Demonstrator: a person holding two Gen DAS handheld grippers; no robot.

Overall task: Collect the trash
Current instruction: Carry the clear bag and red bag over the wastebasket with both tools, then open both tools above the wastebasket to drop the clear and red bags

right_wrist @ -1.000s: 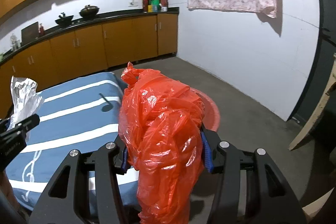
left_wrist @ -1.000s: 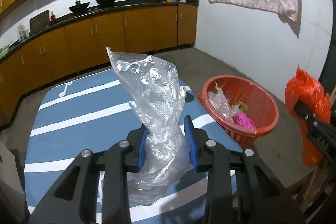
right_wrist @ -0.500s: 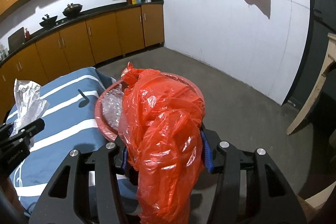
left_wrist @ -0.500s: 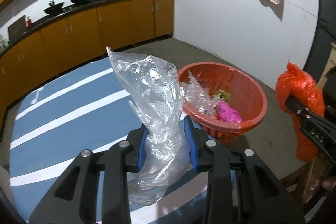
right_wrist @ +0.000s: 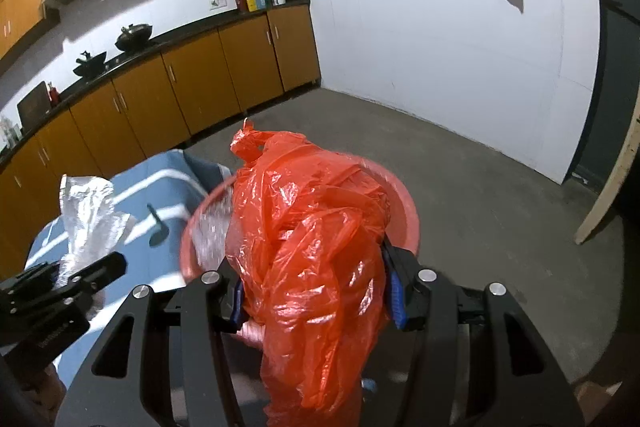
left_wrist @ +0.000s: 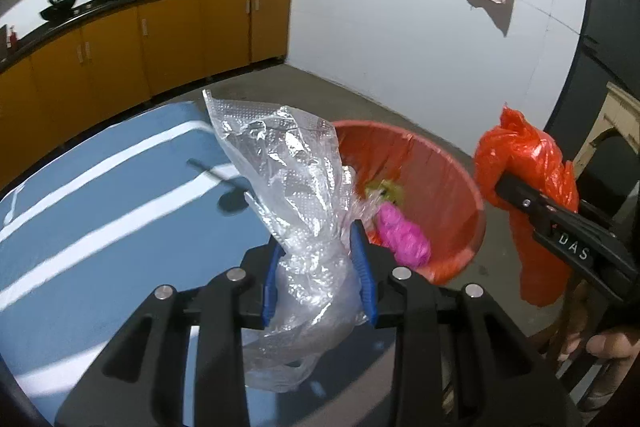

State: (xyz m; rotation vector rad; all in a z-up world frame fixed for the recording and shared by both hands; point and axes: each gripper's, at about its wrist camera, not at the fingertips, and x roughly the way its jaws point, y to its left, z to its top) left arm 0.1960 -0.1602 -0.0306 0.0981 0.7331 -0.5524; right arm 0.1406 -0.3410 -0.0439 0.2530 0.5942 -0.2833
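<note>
Already pinching trash in both tools: left gripper (left_wrist: 318, 277) pressed onto a crumpled clear plastic bag (left_wrist: 296, 203), right gripper (right_wrist: 314, 293) clamped around a bunched red plastic bag (right_wrist: 312, 259)

Held near the red basket (left_wrist: 460, 187), which stands on the concrete floor just beside the blue striped tablecloth (left_wrist: 100, 211) and carries a pink wad (left_wrist: 402, 239), something yellow-green and more clear film. Clear bag seen from the left wrist camera in front of the basket's near rim; red bag off to the right of the rim, apart from it, not yet over the opening

Likely risks at release: light film drifting or catching on the blue pads instead of dropping; the loose lower tail of the clear bag draping over the rim and sliding out to the floor; the red bag falling outside if let go while off to the side; either tool nudging the light basket and tipping it
</note>
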